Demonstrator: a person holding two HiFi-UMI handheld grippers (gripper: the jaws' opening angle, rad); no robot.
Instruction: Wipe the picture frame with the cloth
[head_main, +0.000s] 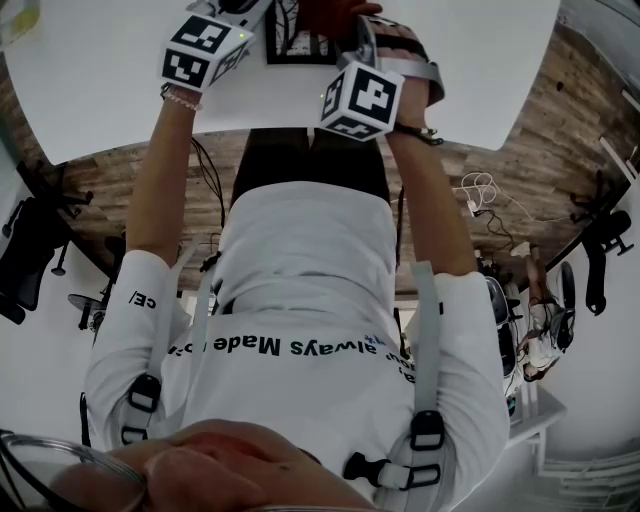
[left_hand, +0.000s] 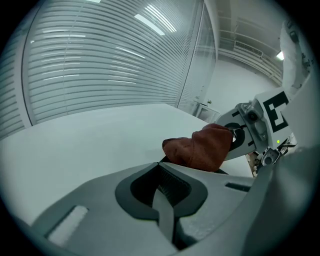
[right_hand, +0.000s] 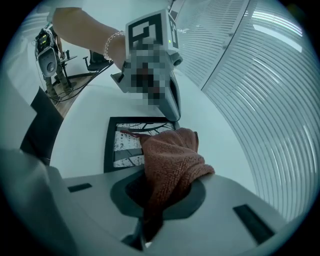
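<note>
Sweeping the frame is being done best with the cloth clamped in the right gripper laid flat, the closed left gripper pinning an edge.

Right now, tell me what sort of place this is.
Most likely an office or meeting room: a large white table, walls lined with horizontal blinds, and a black office chair standing on the wood-look floor nearby.
</note>
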